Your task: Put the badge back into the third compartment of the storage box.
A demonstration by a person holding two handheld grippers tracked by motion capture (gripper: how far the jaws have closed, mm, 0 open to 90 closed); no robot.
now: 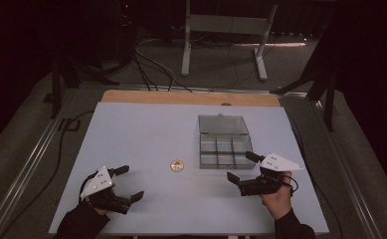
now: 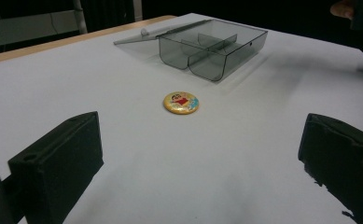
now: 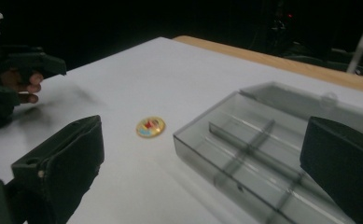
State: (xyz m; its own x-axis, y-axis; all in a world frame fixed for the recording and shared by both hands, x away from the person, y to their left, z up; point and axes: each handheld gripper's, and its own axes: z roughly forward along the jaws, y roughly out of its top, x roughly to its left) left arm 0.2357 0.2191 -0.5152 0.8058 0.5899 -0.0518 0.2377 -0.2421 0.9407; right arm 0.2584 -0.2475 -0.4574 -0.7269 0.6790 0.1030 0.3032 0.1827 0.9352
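Box (image 1: 227, 151): clear, lid open, compartments empty, right of badge (image 1: 177, 165).
Left tongs (image 1: 130, 183): wide open, empty.
Right tongs (image 1: 241, 166): wide open, empty.

White table (image 1: 131, 134) w/ round badge (image 1: 177, 166) & open divided box (image 1: 225, 144).

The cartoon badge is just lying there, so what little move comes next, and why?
Probably the left gripper should ease forward toward the cartoon badge. Its fingers are spread, the badge lies flat just ahead between them, and the compartment box sits open beside it.
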